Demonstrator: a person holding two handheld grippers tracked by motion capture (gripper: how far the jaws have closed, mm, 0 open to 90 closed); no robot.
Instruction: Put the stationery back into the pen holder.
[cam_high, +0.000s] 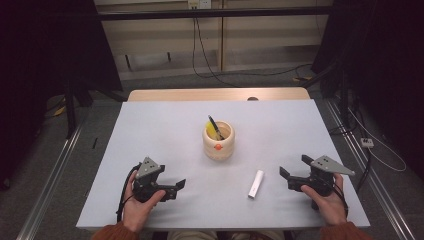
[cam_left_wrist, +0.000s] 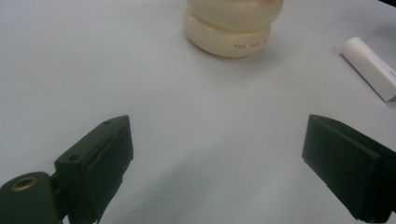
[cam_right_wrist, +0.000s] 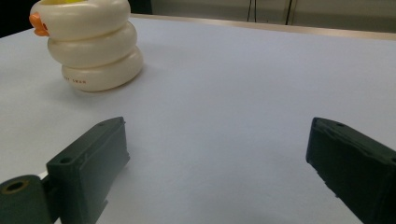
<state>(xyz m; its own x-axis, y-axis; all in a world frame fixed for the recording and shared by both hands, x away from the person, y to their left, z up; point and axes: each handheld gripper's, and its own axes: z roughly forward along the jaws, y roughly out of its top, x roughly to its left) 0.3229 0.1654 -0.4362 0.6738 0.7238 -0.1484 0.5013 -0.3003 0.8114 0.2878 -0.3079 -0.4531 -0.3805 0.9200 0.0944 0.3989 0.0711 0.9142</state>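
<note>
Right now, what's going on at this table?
A person holds a gripper in each hand, both resting low near the table's front edge. The left gripper and right gripper are open and empty. A white tube lies between them, nearer the right one. The cup behind holds pens.

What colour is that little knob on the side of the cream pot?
Orange; the knob on the pot shows best in the right gripper view.
</note>
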